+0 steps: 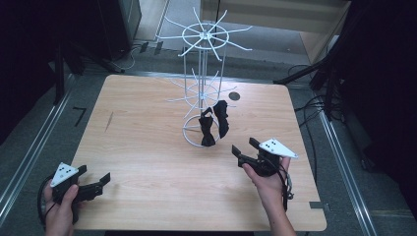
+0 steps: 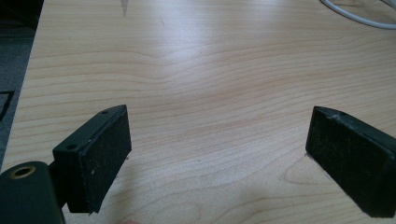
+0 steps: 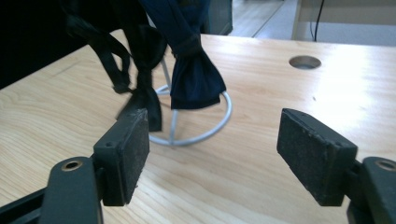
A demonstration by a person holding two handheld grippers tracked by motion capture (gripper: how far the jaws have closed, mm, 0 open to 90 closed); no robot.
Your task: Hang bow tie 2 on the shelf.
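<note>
Left gripper [image 1: 94, 178]: near the table's [image 1: 147, 147] front left corner, held in the person's left hand [image 1: 61, 209]; jaws wide apart over bare wood, empty.
Right gripper [image 1: 244, 149]: toward the front right, held in the right hand [image 1: 268, 182]; jaws wide, empty, facing the bow ties.
Bow ties: two dark ones, [image 3: 194, 79] and [image 3: 144, 91], hang on the rack above its base ring, at mid-table.
Wire rack [image 1: 204, 37]: white, upright, toward the far edge.
Round hole [image 1: 234, 96]: in the tabletop just beside the rack, near the far edge.

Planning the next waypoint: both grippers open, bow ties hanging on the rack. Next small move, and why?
Probably ease the right gripper forward toward the nearer bow tie. Its jaws are open and empty, facing the rack, while the left gripper sits far off at the table corner.
</note>
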